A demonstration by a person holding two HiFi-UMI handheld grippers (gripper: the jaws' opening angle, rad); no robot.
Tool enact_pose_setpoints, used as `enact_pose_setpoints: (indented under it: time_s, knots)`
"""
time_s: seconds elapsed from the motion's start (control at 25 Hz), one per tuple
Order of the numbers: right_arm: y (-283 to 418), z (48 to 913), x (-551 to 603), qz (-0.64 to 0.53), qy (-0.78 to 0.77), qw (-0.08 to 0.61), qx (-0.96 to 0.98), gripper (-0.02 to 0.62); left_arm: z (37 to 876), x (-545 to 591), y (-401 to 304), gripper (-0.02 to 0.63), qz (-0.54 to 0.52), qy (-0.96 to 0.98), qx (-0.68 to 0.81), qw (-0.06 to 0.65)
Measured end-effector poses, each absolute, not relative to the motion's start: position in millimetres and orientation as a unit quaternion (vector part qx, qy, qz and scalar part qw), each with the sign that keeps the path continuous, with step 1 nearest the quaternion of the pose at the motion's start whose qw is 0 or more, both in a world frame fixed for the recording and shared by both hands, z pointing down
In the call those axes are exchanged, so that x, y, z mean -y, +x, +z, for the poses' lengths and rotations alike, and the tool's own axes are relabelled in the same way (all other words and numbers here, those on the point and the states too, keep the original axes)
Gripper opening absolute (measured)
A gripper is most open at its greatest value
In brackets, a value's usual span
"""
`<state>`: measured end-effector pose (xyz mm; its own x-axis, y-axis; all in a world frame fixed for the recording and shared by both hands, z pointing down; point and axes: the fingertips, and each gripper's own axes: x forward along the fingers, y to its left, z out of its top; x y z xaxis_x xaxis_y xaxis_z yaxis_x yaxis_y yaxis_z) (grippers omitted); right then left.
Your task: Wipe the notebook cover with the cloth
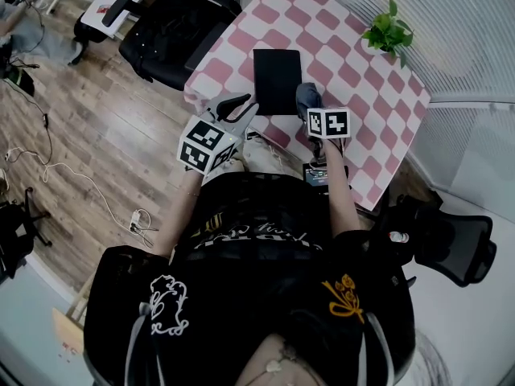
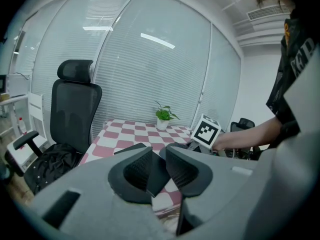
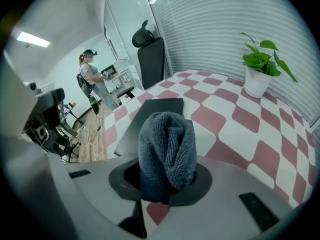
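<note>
A black notebook (image 1: 277,79) lies flat on the pink-and-white checked table (image 1: 354,63). My right gripper (image 1: 311,108) is shut on a bunched grey-blue cloth (image 1: 307,96), which hangs just off the notebook's right near corner. In the right gripper view the cloth (image 3: 167,151) fills the jaws, with the notebook (image 3: 150,116) just beyond it. My left gripper (image 1: 241,109) hovers at the table's near-left edge beside the notebook, jaws slightly apart and holding nothing. In the left gripper view the notebook's edge (image 2: 131,147) shows behind the gripper (image 2: 156,170).
A potted plant (image 1: 388,32) stands at the table's far right corner. One black office chair (image 1: 173,34) sits left of the table and another (image 1: 438,236) to the right. Cables (image 1: 48,167) trail over the wood floor. A person (image 3: 90,79) stands far off.
</note>
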<state>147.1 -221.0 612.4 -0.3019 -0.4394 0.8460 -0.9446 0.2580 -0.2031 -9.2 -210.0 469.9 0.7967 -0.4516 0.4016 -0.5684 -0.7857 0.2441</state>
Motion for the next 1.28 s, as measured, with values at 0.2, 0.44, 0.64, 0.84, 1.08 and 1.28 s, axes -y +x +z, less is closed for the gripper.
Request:
enact_pose_setpoints:
  time_s: [0.2,0.44,0.64,0.84,1.08,1.28]
  knots:
    - [104,565,221,0.343,0.47,0.283,0.762,0.072,461,203,-29,0.076,0.155,0.929,0.29,0.169]
    - [55,537,199,0.346,0.457,0.238,0.784,0.072,456,175,-58,0.077,0.153,0.925,0.301,0.171]
    - [37,540,170,0.351,0.45,0.25,0.782,0.072,465,153,-76,0.076,0.147,0.922,0.307,0.187]
    - [31,539,153,0.351,0.445,0.254,0.784,0.072,467,138,-78,0.077,0.141,0.92,0.309,0.195]
    - [30,534,141,0.344,0.431,0.259,0.793,0.072,458,121,-71,0.075,0.136,0.92,0.317,0.188]
    - [34,519,118,0.337,0.409,0.244,0.812,0.072,448,99,-53,0.077,0.135,0.917,0.33,0.178]
